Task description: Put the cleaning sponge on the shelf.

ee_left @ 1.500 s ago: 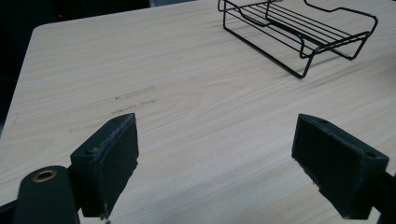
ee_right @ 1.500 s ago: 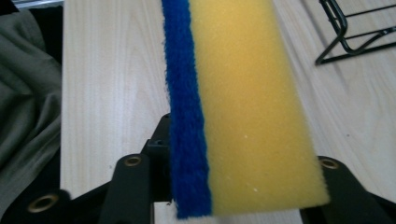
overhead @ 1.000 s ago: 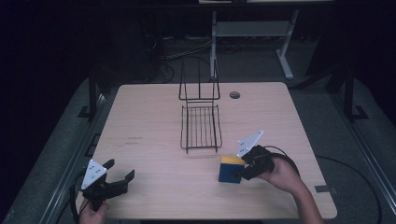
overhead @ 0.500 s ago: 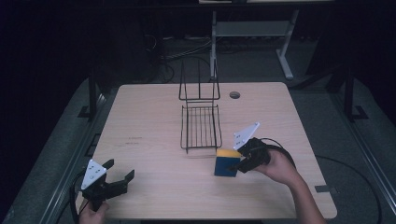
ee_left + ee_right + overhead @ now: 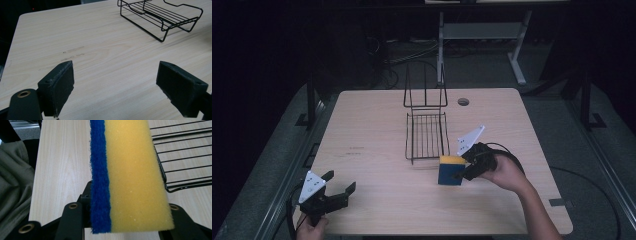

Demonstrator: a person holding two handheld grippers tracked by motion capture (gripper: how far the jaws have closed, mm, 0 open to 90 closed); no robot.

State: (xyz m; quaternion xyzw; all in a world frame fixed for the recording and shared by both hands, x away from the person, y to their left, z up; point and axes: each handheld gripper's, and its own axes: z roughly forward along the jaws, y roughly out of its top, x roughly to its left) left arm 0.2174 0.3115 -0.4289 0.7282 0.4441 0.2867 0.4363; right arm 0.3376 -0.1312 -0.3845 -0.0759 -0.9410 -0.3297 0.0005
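With my right hand-held gripper [image 5: 460, 172] clenched on the sponge [image 5: 450, 170] just beside the wire rack [image 5: 427, 136], I want to keep it level and clear the rim, while my left hand-held gripper [image 5: 338, 190] idles released over the surface [image 5: 372, 120].

A pale wooden table [image 5: 372, 125] – round cable hole [image 5: 463, 102] near its far edge; grey metal stand [image 5: 482, 32] behind.
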